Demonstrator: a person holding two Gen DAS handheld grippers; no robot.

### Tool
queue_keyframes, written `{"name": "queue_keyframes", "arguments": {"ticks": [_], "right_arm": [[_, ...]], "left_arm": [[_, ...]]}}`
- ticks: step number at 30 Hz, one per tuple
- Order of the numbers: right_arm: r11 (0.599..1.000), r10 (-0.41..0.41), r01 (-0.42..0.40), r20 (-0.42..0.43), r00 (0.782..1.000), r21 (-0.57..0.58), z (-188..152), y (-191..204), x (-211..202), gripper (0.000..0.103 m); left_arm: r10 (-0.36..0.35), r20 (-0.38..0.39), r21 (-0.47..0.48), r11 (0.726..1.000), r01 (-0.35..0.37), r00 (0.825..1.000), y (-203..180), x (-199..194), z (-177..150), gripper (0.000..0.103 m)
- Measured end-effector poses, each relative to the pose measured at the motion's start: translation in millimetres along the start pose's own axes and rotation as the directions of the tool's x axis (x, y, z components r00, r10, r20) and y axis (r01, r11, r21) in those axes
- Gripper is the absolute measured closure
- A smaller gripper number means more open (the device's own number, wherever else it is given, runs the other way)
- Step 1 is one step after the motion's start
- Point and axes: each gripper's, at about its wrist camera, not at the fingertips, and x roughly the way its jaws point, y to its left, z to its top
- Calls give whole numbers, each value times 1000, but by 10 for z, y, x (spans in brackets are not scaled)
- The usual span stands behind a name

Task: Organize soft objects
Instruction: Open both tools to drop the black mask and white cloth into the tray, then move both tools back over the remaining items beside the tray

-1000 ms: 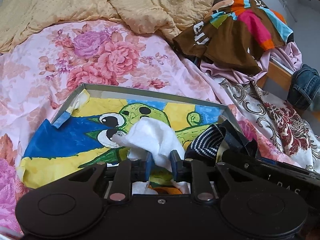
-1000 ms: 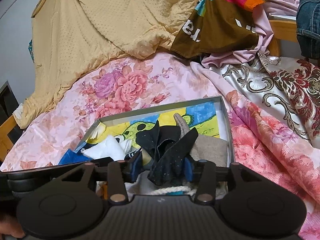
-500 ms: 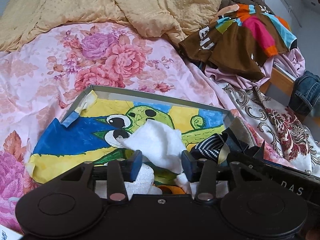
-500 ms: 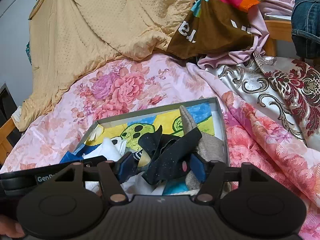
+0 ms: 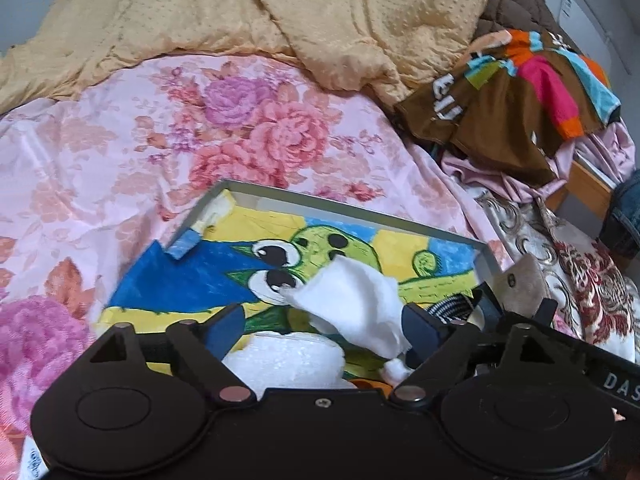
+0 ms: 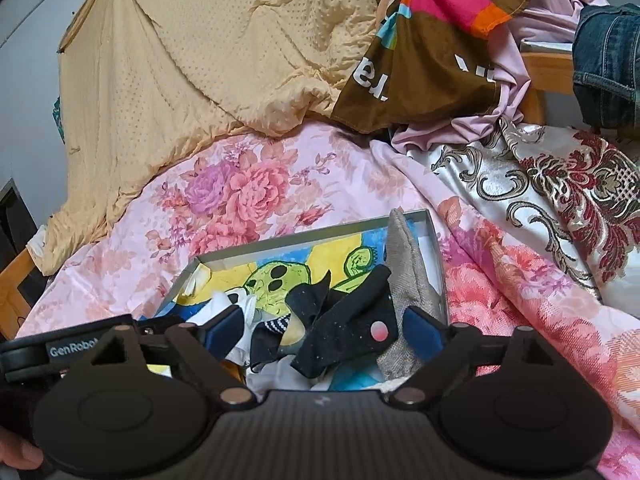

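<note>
A shallow grey box (image 5: 336, 200) with a cartoon frog picture on its floor lies on the floral bed; it also shows in the right wrist view (image 6: 304, 236). My left gripper (image 5: 324, 330) is open, with a white sock (image 5: 352, 308) lying loose between its fingers in the box. My right gripper (image 6: 322, 330) is open over a black sock (image 6: 344, 332) with a pink dot, lying in the box. A grey sock (image 6: 404, 264) leans on the box's right wall. A striped sock (image 5: 450, 304) lies by the right gripper's fingers.
A pink floral sheet (image 5: 120, 152) covers the bed. A yellow quilt (image 5: 240, 12) is bunched at the back. A brown multicoloured garment (image 5: 504, 100) and pale pink cloth lie back right. A brocade cover (image 6: 540, 184) and jeans (image 6: 608, 64) lie right.
Both grippers opened wide and drew back a little. The left let go of the white sock and the right let go of the black sock; both socks now lie in the box.
</note>
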Motion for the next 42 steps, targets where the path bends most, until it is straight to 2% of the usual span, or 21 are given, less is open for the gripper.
{"name": "queue_keyframes", "arguments": {"ticks": [9, 15, 21, 27, 32, 42], "right_arm": [[999, 38, -37, 43, 998, -24, 66, 126, -343, 0], [998, 40, -36, 74, 996, -55, 94, 233, -629, 0], [996, 78, -72, 91, 993, -58, 36, 270, -947, 0], [989, 103, -81, 190, 976, -120, -83, 391, -1386, 0], [984, 115, -75, 260, 959, -160, -192, 493, -1691, 0], [978, 104, -45, 286, 953, -205, -659, 602, -2100, 0]], "left_arm": [[42, 30, -46, 998, -40, 999, 84, -354, 16, 1], [64, 55, -59, 996, -61, 996, 94, -644, -2, 1], [60, 82, -75, 996, -54, 995, 114, -998, -39, 1], [22, 125, -97, 995, -9, 992, 155, -1435, -154, 1], [-14, 174, -75, 997, 28, 985, 203, -1839, -297, 1], [-18, 252, -32, 999, 27, 968, 436, -2459, -574, 1]]}}
